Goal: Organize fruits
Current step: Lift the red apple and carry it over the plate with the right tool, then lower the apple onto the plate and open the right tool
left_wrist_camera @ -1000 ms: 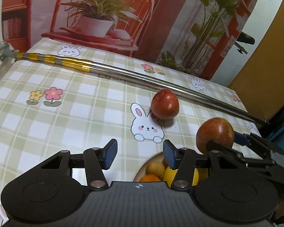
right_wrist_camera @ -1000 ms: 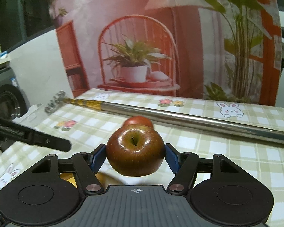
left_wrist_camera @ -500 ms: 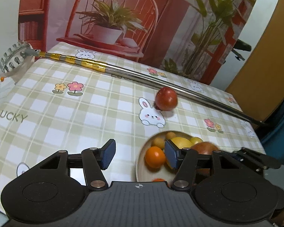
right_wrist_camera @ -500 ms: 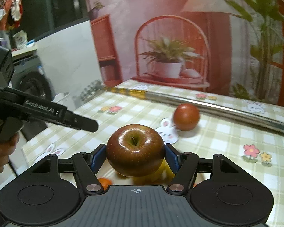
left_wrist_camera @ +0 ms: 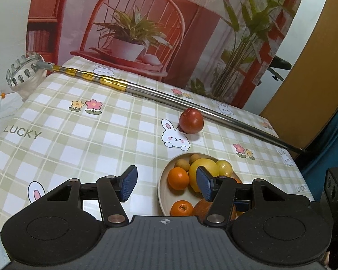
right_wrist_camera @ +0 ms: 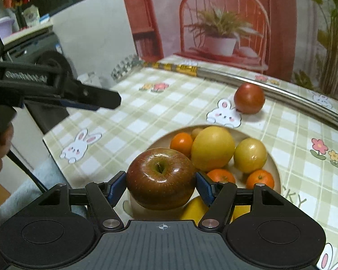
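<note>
Our right hand-held gripper (right_wrist_camera: 161,185) clamps the shiny dark-red apple (right_wrist_camera: 161,177) just above the round beige fruit plate's (right_wrist_camera: 276,168) near rim.

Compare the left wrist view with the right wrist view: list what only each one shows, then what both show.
Only the left wrist view: the left hand-held gripper head-on, open and empty, the whole long metal pole down to its far end, and the word LUCKY by the table's left edge.

Only the right wrist view: the right hand-held gripper shut on a dark red apple above the plate, and a washing machine behind.

Both: the plate, its oranges and yellow fruits, the loose red apple and the checked tablecloth.
</note>
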